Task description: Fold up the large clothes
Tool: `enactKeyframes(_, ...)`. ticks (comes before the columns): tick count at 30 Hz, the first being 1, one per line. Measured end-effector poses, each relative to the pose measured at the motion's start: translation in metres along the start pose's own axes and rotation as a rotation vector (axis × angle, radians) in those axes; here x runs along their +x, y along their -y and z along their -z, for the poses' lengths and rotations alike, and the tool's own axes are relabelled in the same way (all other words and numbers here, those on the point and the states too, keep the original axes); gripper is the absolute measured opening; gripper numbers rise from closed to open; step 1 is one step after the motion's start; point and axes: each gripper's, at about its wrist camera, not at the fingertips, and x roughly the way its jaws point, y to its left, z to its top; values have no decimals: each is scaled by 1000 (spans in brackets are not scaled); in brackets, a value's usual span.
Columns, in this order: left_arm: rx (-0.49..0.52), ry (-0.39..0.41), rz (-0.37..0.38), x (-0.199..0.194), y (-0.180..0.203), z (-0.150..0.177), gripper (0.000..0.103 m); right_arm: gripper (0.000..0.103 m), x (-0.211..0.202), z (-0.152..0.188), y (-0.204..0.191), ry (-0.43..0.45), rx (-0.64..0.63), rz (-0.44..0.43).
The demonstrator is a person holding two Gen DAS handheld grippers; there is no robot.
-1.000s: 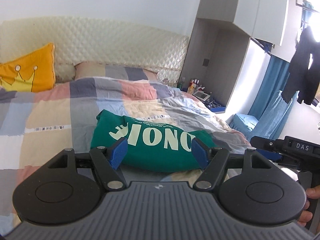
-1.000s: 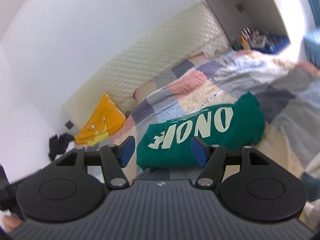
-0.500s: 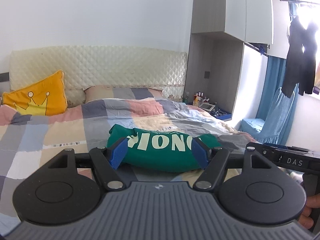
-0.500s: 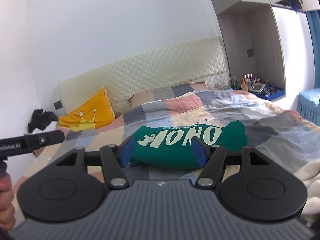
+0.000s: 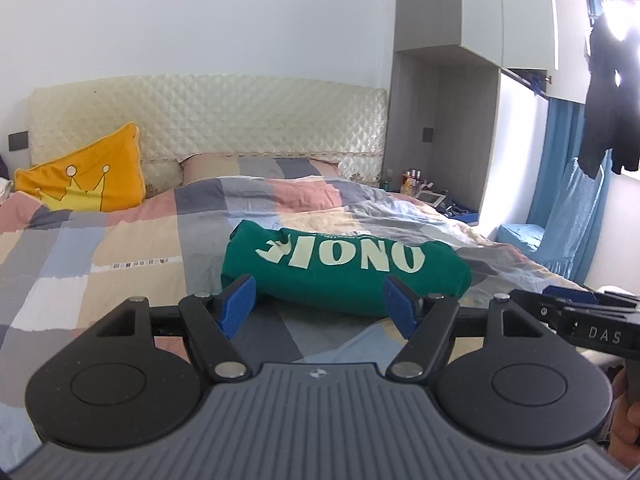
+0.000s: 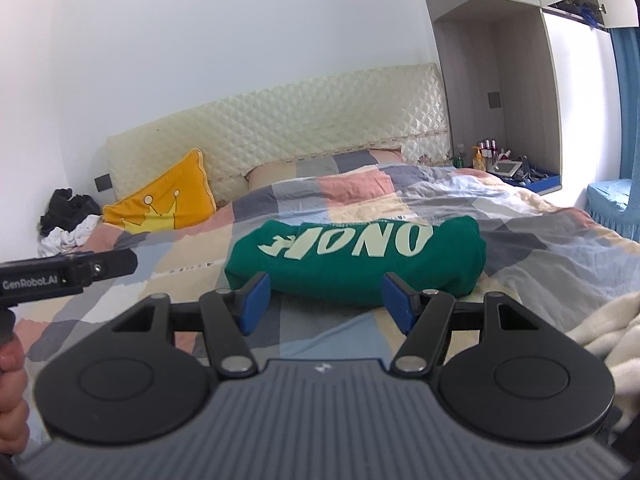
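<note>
A green sweatshirt (image 5: 340,268) with pale lettering lies folded into a thick bundle on the checked bed cover (image 5: 120,248); the right wrist view shows the same sweatshirt (image 6: 356,260) from slightly further right. My left gripper (image 5: 322,306) hovers just short of the bundle's near edge, open, with nothing between its blue pads. My right gripper (image 6: 328,300) is open too, also a little short of the bundle and empty. Each gripper shows at the edge of the other's view, held by a hand.
A yellow crown cushion (image 5: 86,178) leans on the quilted headboard (image 5: 208,120) at the left. A bedside shelf with bottles (image 6: 500,164) and blue curtains stand to the right. A cream blanket (image 6: 600,328) lies near the right gripper. Dark clothes are piled (image 6: 66,212) at far left.
Both grippers have drawn back from the bundle and sunk lower, levelling out from a tilted view. Their jaws stay equally wide. The folded sweatshirt has not moved.
</note>
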Motion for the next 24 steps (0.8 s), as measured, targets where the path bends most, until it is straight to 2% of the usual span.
enactKeyframes(8,10,-7,-1,14,2,15,75,65,17,24,5,-38,7,32)
enactKeyframes(24,25,-85,-22,46,9,47,75,65,26,37,11,-44,-11,66)
